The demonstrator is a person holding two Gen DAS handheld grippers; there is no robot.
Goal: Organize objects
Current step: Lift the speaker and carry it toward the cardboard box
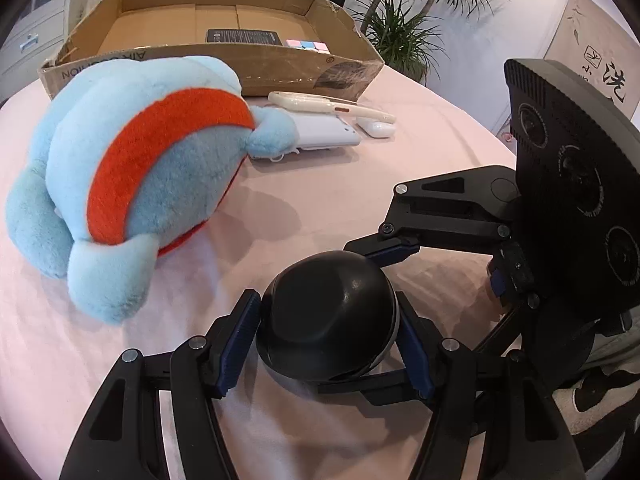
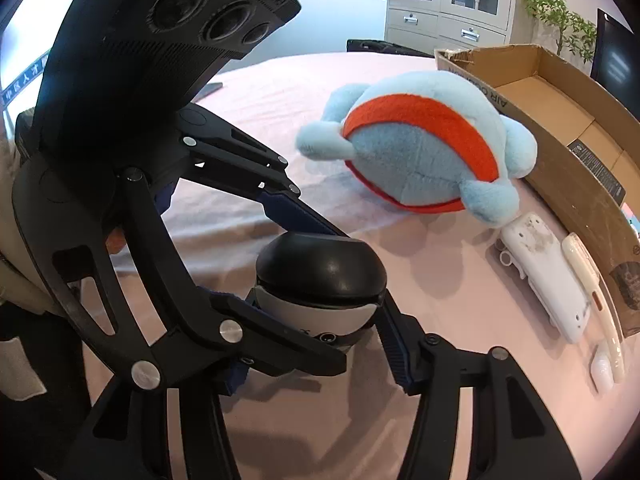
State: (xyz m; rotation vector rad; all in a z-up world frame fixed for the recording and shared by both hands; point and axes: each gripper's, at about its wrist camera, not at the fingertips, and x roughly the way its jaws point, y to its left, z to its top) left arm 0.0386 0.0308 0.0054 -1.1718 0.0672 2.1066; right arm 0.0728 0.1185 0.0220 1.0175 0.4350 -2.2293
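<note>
Pale pink cloth (image 1: 320, 184) covers the table where both tools meet over one rounded black-topped, white-bodied gadget (image 1: 328, 316). Blue-padded fingers of the left gripper (image 1: 326, 344) press its two sides, and the right gripper (image 2: 316, 336) clamps the same gadget from its own side. Just beyond lies a light-blue plush toy with an orange band (image 1: 132, 172), then a white phone case (image 1: 320, 136) touching a cream handset (image 1: 332, 106). Behind stands an open cardboard box (image 1: 352, 40).

Plush toy (image 1: 120, 168) before the cardboard box (image 1: 224, 68), phone (image 1: 320, 136) beside it
</note>
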